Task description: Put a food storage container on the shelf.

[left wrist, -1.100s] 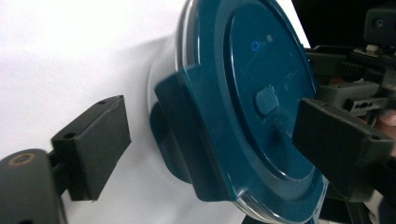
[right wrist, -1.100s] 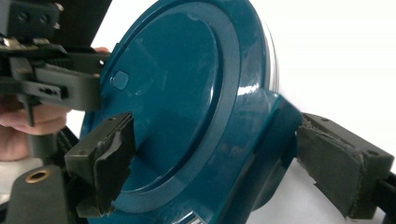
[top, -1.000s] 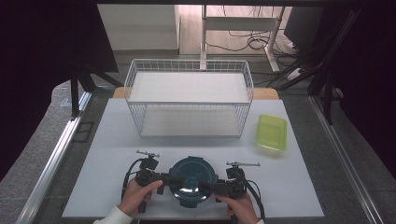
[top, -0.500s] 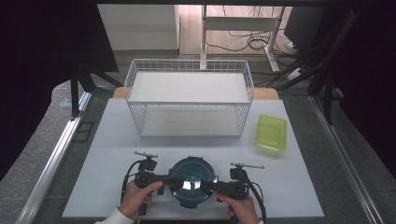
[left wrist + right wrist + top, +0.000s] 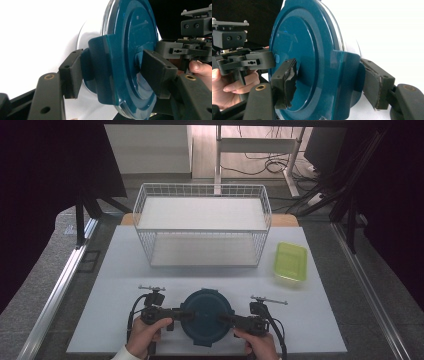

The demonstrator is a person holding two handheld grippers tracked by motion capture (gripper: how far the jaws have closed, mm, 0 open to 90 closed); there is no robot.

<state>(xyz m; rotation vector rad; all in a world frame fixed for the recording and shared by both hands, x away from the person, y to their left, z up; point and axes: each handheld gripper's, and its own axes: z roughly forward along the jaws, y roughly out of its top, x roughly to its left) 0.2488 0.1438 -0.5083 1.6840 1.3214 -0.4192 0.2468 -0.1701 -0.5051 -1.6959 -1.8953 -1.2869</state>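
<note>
A round container with a dark teal lid (image 5: 206, 312) lies near the front edge of the white table, clear glass showing under the lid (image 5: 130, 37). My left gripper (image 5: 184, 315) comes in from its left and my right gripper (image 5: 226, 319) from its right. The left gripper (image 5: 113, 72) has one pad against the teal side clasp (image 5: 100, 65) and the other on the lid's top face. The right gripper (image 5: 330, 83) grips the opposite clasp (image 5: 344, 75) and the lid (image 5: 297, 42) the same way. Both pairs of jaws have just been closing, each with a clasp between them.
A white wire basket (image 5: 200, 185) stands across the middle of the table beyond the container. A shallow yellow-green box (image 5: 290, 261) lies at its right. The white table top (image 5: 125, 270) ends close behind my hands, with dark floor and metal rails on both sides.
Both pairs of jaws have narrowed onto the lid's side clasps. Hands and container stay where they were.
</note>
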